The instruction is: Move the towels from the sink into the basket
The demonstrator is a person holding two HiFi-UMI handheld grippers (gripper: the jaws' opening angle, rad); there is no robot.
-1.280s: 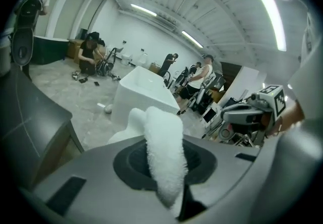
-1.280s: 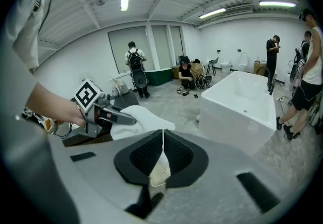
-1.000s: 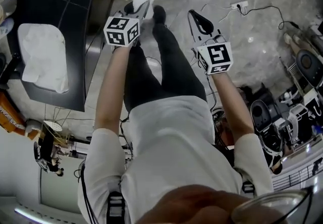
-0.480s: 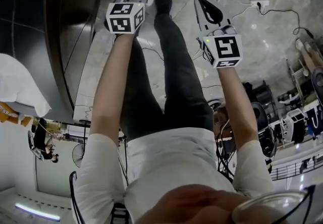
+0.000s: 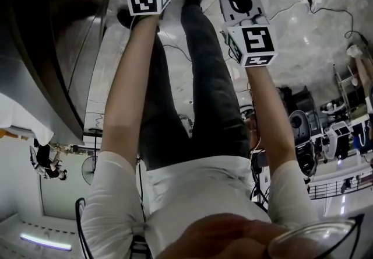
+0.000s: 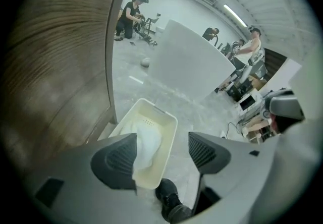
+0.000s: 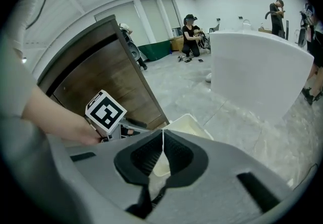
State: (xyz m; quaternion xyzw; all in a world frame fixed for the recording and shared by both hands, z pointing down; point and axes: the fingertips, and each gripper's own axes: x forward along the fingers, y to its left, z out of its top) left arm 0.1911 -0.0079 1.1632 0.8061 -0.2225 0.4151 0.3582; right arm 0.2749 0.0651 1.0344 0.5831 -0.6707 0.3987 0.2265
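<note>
towel [image 6: 146, 143] dropped from left hand-held gripper [image 6: 162, 151] — jaws opening over basket [image 6: 172, 123].

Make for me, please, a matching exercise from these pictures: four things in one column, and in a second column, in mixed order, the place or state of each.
1. left hand-held gripper
2. right hand-held gripper
3. white towel
4. cream basket

A. on the floor beside the wooden cabinet
B. jaws together, empty
C. jaws apart
D. lying in the basket

Pairs: 1-C, 2-B, 3-D, 4-A. The left jaws are opening, with nothing pressed between them.
</note>
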